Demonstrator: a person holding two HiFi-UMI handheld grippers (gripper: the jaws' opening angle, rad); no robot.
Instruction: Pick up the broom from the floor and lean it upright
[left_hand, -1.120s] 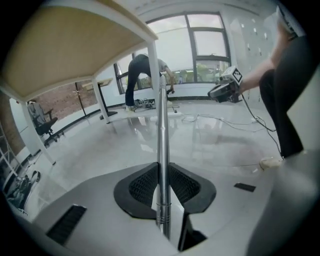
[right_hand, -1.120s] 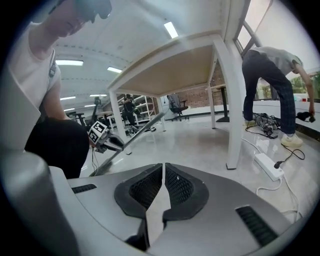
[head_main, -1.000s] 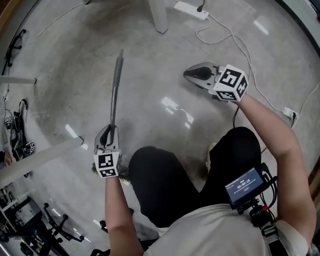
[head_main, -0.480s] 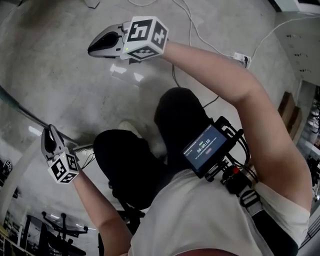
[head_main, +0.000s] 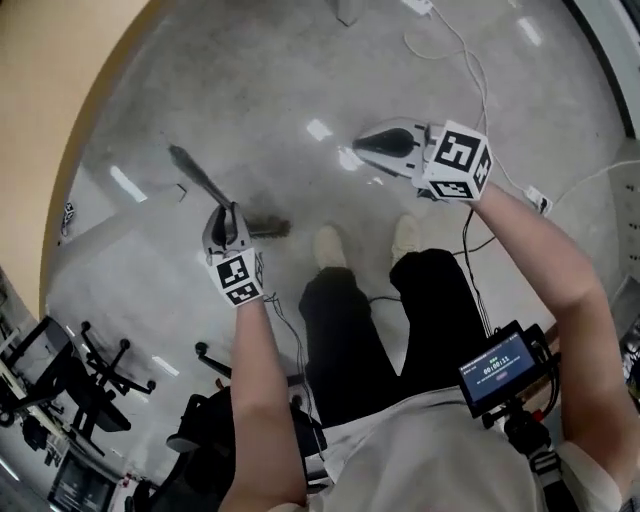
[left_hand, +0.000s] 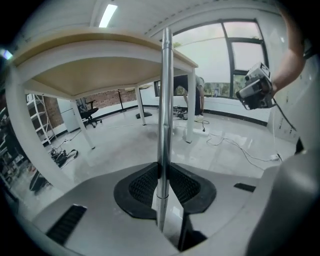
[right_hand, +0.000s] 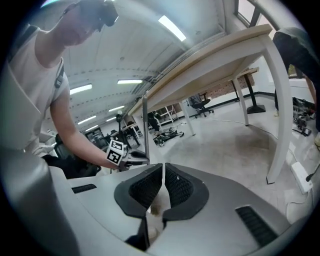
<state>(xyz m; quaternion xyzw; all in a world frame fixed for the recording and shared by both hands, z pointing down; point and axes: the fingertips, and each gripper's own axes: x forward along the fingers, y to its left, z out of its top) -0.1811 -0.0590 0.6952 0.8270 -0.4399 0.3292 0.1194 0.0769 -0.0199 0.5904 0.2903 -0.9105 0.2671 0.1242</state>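
Observation:
The broom stands nearly upright, its grey metal handle (head_main: 195, 172) rising toward the head camera and its dark bristle head (head_main: 266, 228) down at the floor. My left gripper (head_main: 231, 214) is shut on the handle. In the left gripper view the handle (left_hand: 165, 100) runs vertically between the black pads (left_hand: 145, 185). My right gripper (head_main: 364, 147) hangs in the air to the right, apart from the broom, shut with nothing in it. The right gripper view shows the closed jaws (right_hand: 163, 175) and, beyond them, the left gripper (right_hand: 131, 157) on the handle (right_hand: 145, 125).
A wood-topped table (head_main: 90, 90) with white legs (left_hand: 30, 135) stands to the left, close to the broom. The person's shoes (head_main: 329, 246) are just right of the bristles. Cables and a power strip (head_main: 468, 50) lie at the far right. Office chairs (head_main: 95, 375) stand at the lower left.
The broom went from lying along the floor to nearly upright, with my left gripper still on the handle and higher. My right gripper rose too, and the head camera swung.

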